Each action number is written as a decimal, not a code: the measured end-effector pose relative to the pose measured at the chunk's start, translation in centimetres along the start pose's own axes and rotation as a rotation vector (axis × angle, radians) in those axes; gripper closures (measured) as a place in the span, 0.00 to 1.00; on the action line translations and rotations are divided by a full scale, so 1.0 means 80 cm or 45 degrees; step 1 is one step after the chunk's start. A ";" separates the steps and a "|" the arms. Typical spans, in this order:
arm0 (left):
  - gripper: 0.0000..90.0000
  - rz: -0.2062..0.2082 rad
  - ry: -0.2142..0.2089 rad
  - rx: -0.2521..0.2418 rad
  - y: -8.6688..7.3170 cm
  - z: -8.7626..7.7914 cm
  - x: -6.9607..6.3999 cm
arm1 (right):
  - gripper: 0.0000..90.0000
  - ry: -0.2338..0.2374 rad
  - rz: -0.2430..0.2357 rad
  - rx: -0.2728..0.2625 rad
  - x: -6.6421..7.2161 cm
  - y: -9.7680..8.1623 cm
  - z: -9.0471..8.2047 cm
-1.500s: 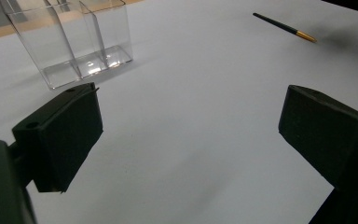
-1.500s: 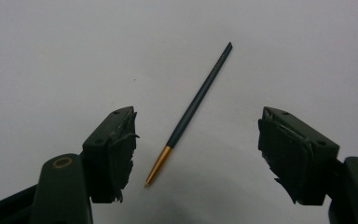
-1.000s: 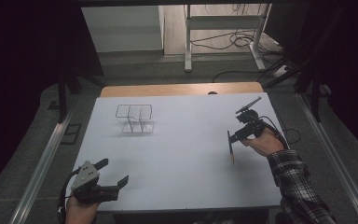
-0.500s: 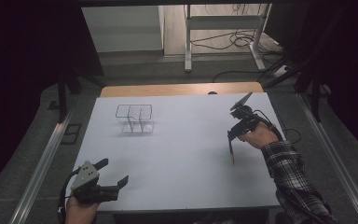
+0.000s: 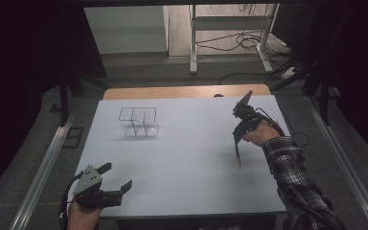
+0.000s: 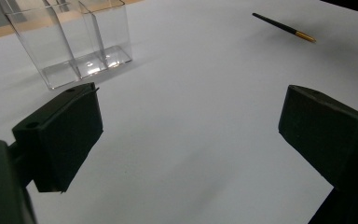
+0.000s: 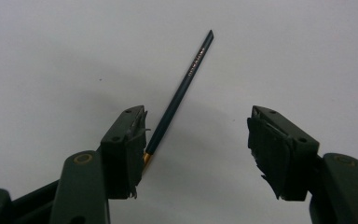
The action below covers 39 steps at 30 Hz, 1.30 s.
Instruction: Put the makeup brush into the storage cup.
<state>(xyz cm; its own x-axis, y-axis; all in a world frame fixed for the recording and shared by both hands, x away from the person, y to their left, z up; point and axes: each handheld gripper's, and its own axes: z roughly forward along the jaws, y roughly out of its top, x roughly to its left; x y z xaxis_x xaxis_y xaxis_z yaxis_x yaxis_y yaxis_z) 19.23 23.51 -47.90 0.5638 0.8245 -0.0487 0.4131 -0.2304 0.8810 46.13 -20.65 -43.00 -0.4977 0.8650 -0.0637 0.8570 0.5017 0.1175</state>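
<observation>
A dark pencil (image 5: 237, 155) (image 7: 179, 93) (image 6: 282, 27) with a gold end lies flat on the white table (image 5: 191, 158). My right gripper (image 5: 237, 136) (image 7: 196, 140) points down at it from the far side. Its jaws have just been closing and still stand apart. The pencil's gold end lies just inside the left-hand jaw, and the pads do not squeeze it. A clear, divided organiser box (image 5: 138, 122) (image 6: 74, 42) stands at the far left. My left gripper (image 5: 118, 176) (image 6: 186, 130) rests open at the near left corner with nothing between its jaws.
A wooden strip (image 5: 187, 92) runs along the table's far edge. Metal rails (image 5: 43, 167) flank both sides. Cables (image 5: 239, 43) and a stand's legs (image 5: 192, 52) are on the floor beyond. A plaid sleeve (image 5: 297, 187) reaches in from the near right.
My right hand has shifted a little toward the far edge and to the left. The pencil lies where it did. The left gripper has kept still.
</observation>
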 end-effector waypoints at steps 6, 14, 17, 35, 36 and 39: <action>0.07 -0.001 0.000 0.000 0.000 0.000 0.000 | 0.46 -0.020 0.030 0.046 0.004 0.010 0.002; 0.07 0.002 0.001 0.003 0.000 0.000 0.000 | 0.58 -0.026 0.077 0.109 0.010 0.021 0.007; 0.07 0.000 0.001 0.002 0.000 0.000 0.000 | 0.59 -0.019 0.089 0.113 0.010 0.023 0.008; 0.07 0.003 0.003 0.008 0.000 0.000 -0.001 | 0.69 0.035 0.110 0.166 0.012 0.022 0.023; 0.07 0.003 0.004 0.008 0.000 0.000 -0.001 | 0.69 0.033 0.107 0.168 0.012 0.022 0.024; 0.07 0.004 0.004 0.009 0.000 0.000 -0.001 | 0.71 0.036 0.117 0.181 0.013 0.022 0.031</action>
<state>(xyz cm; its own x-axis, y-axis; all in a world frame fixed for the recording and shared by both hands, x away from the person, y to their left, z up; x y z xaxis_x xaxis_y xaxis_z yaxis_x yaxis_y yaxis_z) 19.22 23.46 -47.92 0.5627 0.8255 -0.0443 0.4164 -0.2368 0.8778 47.43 -18.85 -45.30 -0.4182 0.9078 -0.0313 0.9084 0.4177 -0.0200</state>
